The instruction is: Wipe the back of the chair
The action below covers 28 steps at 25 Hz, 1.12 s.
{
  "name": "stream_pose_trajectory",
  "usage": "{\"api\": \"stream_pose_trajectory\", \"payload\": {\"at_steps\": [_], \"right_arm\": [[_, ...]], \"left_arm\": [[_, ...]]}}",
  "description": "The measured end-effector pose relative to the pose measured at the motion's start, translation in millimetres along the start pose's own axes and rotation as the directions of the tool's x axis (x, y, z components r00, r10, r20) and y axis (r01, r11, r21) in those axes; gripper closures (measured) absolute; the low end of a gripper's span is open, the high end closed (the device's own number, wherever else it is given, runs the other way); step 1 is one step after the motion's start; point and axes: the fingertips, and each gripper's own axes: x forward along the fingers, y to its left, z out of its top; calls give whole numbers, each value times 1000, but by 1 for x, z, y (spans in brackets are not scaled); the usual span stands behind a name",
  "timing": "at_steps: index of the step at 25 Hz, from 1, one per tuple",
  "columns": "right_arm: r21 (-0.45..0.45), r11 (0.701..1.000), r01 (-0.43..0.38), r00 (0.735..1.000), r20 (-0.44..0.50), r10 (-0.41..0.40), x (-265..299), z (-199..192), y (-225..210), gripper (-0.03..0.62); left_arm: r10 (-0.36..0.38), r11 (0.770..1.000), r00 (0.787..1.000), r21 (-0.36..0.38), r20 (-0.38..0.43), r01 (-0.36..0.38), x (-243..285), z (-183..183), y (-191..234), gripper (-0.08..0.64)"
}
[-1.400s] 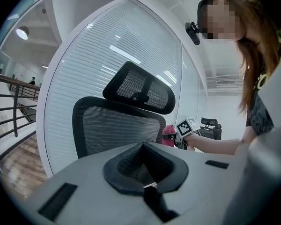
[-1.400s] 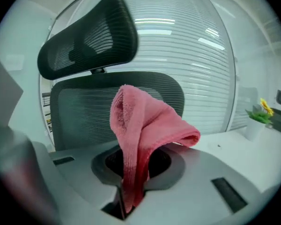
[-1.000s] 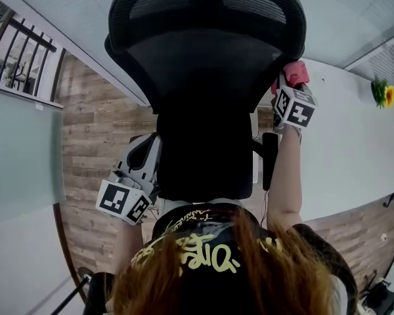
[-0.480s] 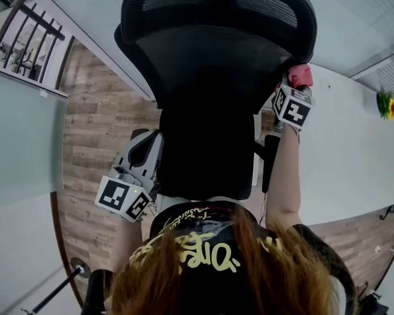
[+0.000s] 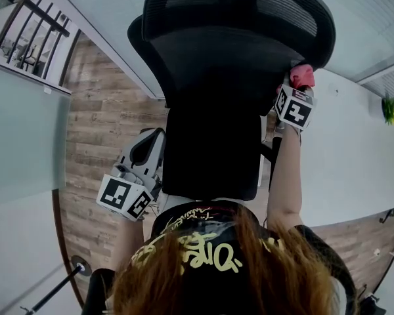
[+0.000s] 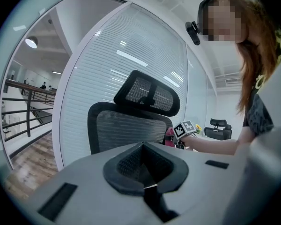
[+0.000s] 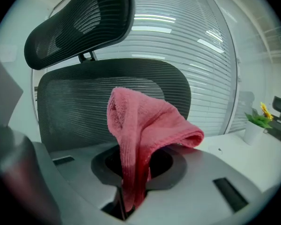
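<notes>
Right gripper view: pink cloth (image 7: 145, 125) partly hides chair back (image 7: 75, 107), blinds (image 7: 201, 46) behind.

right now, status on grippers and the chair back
Right gripper shut on pink cloth, up at right edge of chair back. Left gripper shut, empty, held low. Nothing seen blocking it.

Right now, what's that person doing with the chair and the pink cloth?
A person works with two grippers. The right gripper is shut on a pink cloth, held up at the right side of the black chair back. The left gripper is shut and empty, lower down beside the chair.
</notes>
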Motion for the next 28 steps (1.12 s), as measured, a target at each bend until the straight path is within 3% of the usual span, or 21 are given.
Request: {"api": "stream_pose_trajectory", "payload": {"at_steps": [28], "right_arm": [[-66,990,-128,992,-4,128,11,14,139,529]], "left_arm": [[27,999,1000,-26,-11,-27,-32,1,76,568]]}}
